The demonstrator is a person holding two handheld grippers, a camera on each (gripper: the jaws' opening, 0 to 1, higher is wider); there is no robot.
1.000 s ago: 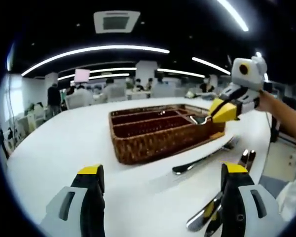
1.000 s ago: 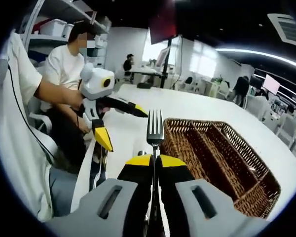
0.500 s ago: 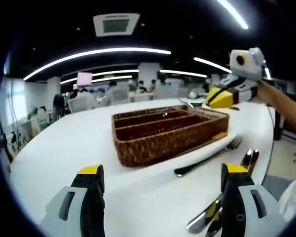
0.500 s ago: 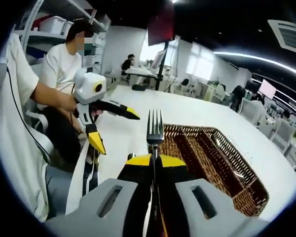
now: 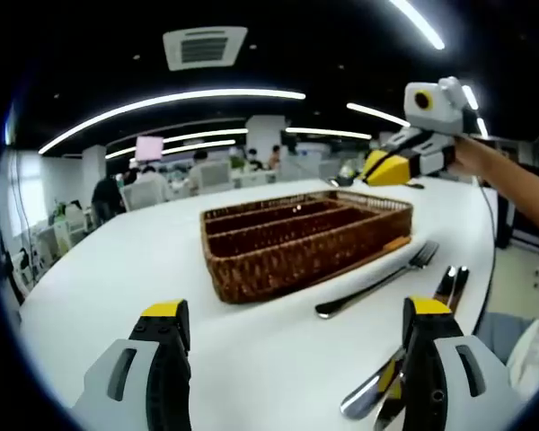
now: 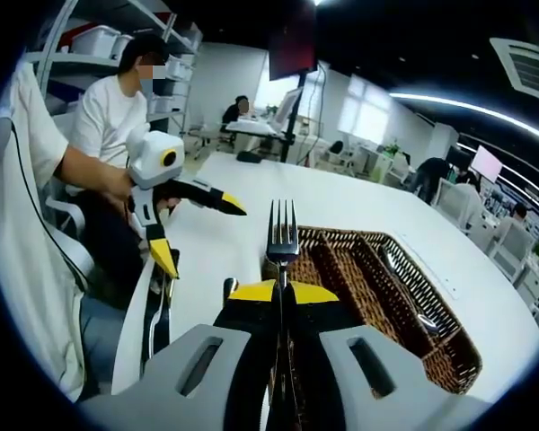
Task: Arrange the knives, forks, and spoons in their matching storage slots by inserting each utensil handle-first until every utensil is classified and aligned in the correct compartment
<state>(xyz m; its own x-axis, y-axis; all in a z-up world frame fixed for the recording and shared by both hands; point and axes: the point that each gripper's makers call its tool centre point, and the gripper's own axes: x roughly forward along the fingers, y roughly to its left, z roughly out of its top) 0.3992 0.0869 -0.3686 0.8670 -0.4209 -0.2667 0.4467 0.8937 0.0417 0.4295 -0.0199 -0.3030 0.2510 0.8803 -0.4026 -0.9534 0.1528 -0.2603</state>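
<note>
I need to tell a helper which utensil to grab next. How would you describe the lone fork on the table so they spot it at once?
Find the wicker tray on the white table. Just off its long front side, in the left gripper view, lies a fork, tines pointing away from the camera. Unlike the utensils bunched near the table edge, it lies alone; the other fork is clamped in the right tool.

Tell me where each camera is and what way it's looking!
Left gripper view: rides on the open left gripper, low over the white table, facing the wicker basket and a fork; the right gripper and a hand come in from the right.
Right gripper view: rides on the right gripper, shut on a fork, looking down over the basket; the left gripper, an arm and a white shirt show at left.
Both share the basket, the table and each other's gripper.
</note>
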